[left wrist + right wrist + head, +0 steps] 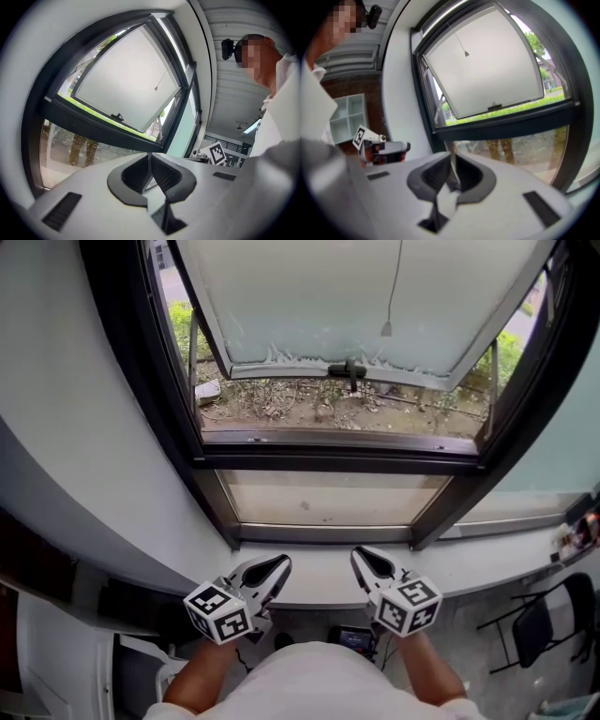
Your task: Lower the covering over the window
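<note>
1. Head view: left gripper [284, 561] and right gripper [357, 556] sit low centre, over the white sill [319, 579], both clenched and empty. The covering's pull cord [386, 329] hangs at upper centre, in front of the tilted-out window sash [300, 306].
2. Left gripper view: jaws pressed together, nothing between; cord at frame centre.
3. Right gripper view: jaws together, empty; cord at upper centre.

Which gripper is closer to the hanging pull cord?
Right. The right gripper sits almost directly below the pull cord; the left gripper is offset to its left.
</note>
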Demonstrator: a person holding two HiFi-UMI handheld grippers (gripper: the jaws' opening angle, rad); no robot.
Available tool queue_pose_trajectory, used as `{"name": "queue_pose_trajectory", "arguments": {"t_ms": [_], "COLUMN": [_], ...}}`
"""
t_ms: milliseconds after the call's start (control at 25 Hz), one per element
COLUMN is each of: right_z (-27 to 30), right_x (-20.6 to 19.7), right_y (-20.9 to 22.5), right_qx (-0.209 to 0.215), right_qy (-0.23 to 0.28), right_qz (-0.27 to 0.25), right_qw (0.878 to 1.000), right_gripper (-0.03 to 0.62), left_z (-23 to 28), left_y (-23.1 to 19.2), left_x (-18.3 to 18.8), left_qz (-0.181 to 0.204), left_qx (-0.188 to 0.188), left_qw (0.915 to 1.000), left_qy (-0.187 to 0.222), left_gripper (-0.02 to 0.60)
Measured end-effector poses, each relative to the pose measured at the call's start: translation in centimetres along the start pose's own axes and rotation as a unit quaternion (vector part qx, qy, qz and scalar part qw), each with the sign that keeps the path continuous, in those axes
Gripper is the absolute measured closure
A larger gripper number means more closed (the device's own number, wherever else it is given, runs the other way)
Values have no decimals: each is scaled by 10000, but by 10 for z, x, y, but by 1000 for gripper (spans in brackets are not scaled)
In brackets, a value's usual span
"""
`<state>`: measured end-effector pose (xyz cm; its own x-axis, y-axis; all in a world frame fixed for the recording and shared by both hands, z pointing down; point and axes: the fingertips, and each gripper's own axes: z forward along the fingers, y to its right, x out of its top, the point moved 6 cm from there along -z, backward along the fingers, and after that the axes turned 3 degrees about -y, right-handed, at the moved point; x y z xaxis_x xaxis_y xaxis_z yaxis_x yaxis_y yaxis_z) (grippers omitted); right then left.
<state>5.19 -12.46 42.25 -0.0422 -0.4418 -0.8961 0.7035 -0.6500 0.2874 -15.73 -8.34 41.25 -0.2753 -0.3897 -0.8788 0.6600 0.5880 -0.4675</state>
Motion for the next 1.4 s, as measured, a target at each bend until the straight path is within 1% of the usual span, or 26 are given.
{"name": "queue_pose_trajectory", "arguments": {"t_ms": [200,360,560,800,1040,1240,1400], "right_z": [-2,-2,-1,3,5,8,10], "right_x": [16,30,57,98,150,198,227], "right_y": [17,24,39,55,58,52,48], "right_qx": [6,-33,-115,-313,-469,-554,-621], "right_qy": [26,31,167,378,697,930,1026], "right_qz": [-219,-625,-1046,-1512,-2039,-2490,-2738], "right_qw": [9998,9980,9943,9873,9754,9624,9543], "right_gripper": [566,566,566,566,566,566,566], "left_z": [14,24,38,53,66,73,82], "left_y": [1,3,4,0,1,4,8], "left_x": [8,14,29,62,103,138,154], "left_qz": [85,232,556,954,1502,1724,1919], "left_qx": [106,140,145,145,159,170,103], "left_qw": [9999,9996,9983,9952,9880,9831,9794], "left_qy": [86,85,76,162,331,589,616], "left_gripper": [558,558,558,558,558,558,558]}}
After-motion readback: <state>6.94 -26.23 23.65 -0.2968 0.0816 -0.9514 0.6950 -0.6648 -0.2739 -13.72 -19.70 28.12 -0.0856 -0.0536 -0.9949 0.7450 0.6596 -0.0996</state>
